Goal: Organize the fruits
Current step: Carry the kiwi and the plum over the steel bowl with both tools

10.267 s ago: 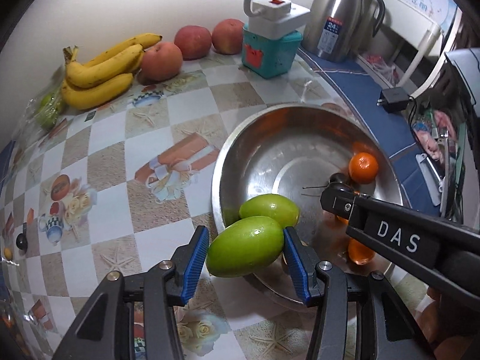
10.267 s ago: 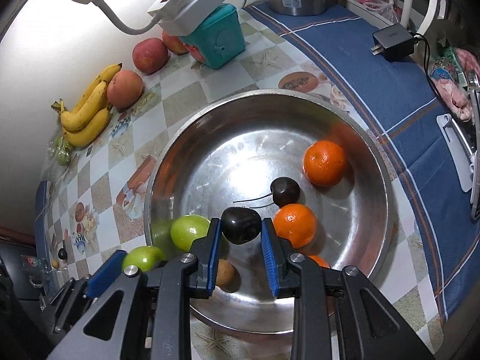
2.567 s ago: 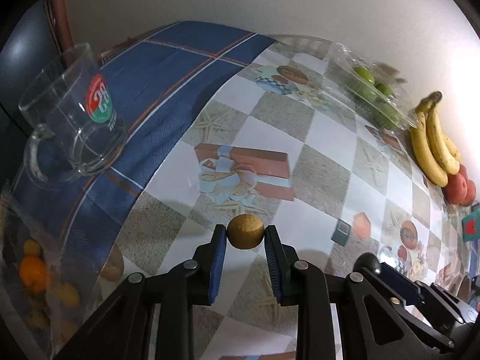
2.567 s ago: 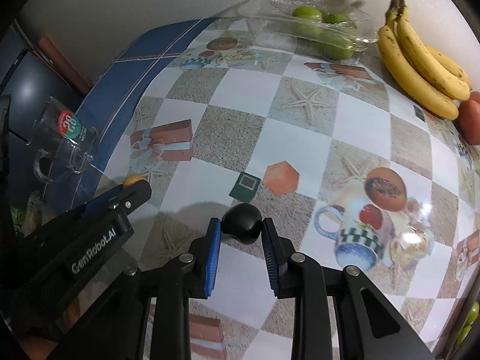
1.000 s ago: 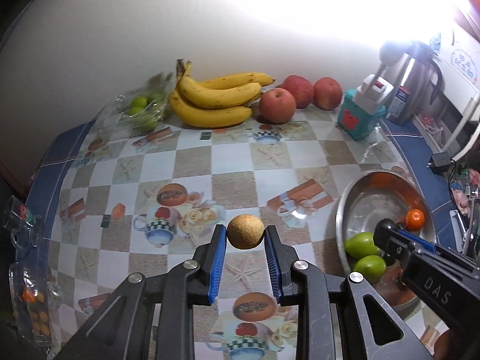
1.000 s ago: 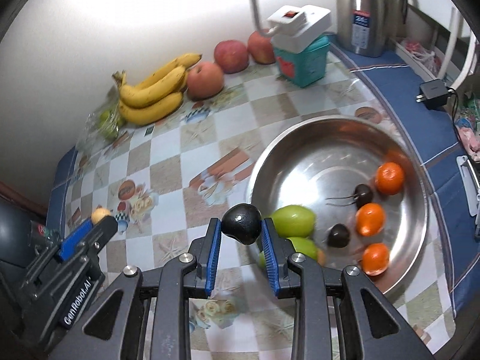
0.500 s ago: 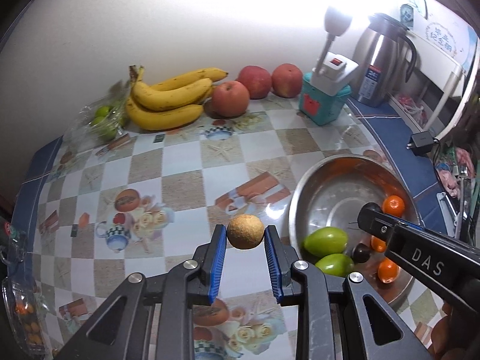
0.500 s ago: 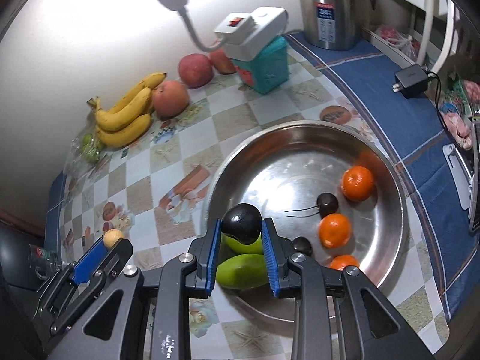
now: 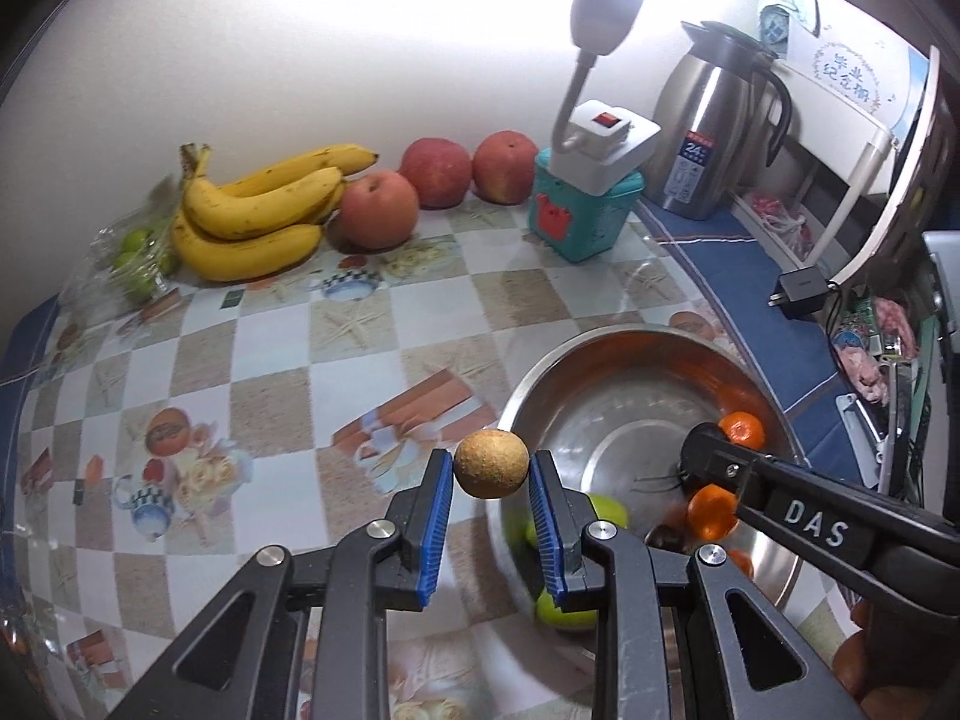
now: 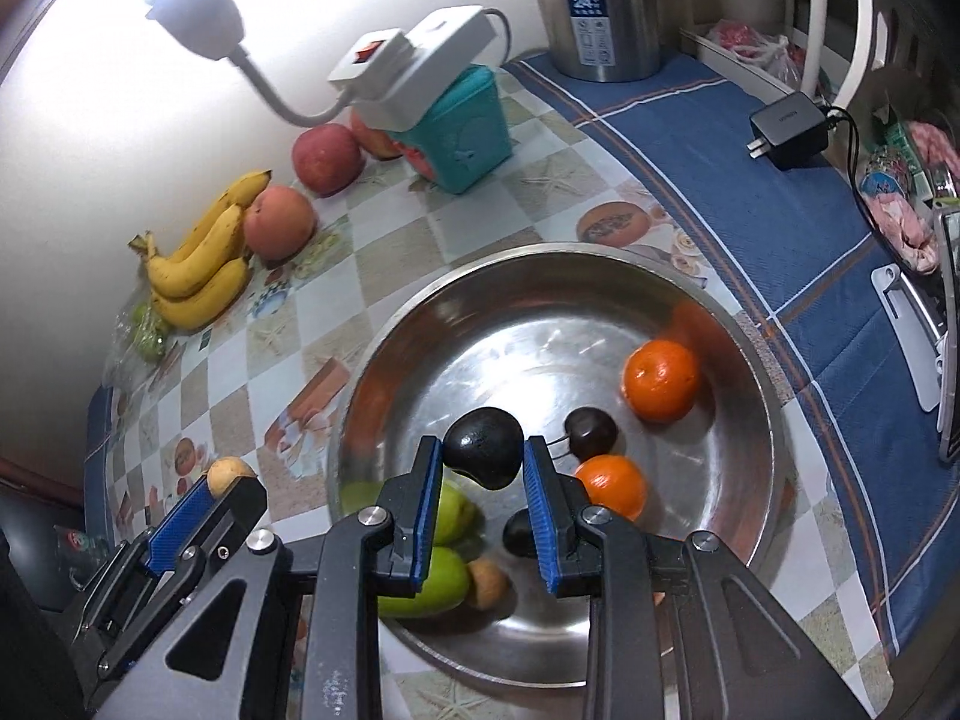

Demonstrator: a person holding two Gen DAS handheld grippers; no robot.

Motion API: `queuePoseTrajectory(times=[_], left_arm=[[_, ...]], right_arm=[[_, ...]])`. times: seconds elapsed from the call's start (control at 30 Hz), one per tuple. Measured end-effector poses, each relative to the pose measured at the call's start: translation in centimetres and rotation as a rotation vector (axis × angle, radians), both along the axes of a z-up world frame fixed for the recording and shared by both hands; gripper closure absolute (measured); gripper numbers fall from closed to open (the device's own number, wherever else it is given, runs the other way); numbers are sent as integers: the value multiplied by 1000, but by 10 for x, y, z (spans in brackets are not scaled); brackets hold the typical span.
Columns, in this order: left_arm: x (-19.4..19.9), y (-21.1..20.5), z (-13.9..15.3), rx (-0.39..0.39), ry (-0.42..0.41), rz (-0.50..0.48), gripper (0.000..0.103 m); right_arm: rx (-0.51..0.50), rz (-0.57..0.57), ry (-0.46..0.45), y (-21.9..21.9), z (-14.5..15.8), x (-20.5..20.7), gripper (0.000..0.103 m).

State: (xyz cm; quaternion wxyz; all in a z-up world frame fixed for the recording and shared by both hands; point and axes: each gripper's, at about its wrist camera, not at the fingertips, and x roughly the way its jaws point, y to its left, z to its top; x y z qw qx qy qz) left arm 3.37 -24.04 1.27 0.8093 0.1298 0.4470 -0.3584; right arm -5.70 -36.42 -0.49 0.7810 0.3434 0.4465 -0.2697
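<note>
Each fruit is best lowered close to a bare patch of the steel bowl (image 10: 744, 360) before release, clear of the oranges (image 10: 660, 381), so nothing rolls. The left gripper (image 9: 491, 483) is nearly closed on a small tan fruit (image 9: 491, 463) at the bowl's edge. The right gripper (image 10: 483, 468) is clamped on a dark fruit (image 10: 483, 447) above the bowl.

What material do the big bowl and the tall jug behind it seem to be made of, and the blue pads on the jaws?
The bowl looks like polished stainless steel: it mirrors the oranges on its wall. The jug seems brushed steel with a black, probably plastic, handle and lid. The blue pads look like ribbed rubber or soft plastic; which one I cannot tell.
</note>
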Motion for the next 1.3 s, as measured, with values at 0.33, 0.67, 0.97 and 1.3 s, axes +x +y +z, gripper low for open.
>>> queuePoseTrajectory(times=[0.33, 0.67, 0.97, 1.3], left_arm=[[-9, -32, -7, -7, -48, -67, 75], [-3, -42, -18, -9, -21, -63, 75], [2, -45, -27, -9, 17, -62, 75], [5, -48, -38, -13, 86, -66, 75]], right_arm=[[-13, -6, -14, -13, -9, 1, 74], [-40, -9, -35, -22, -13, 1, 73], [-38, 1, -29, -25, -22, 5, 73], [-25, -10, -7, -27, -31, 4, 73]])
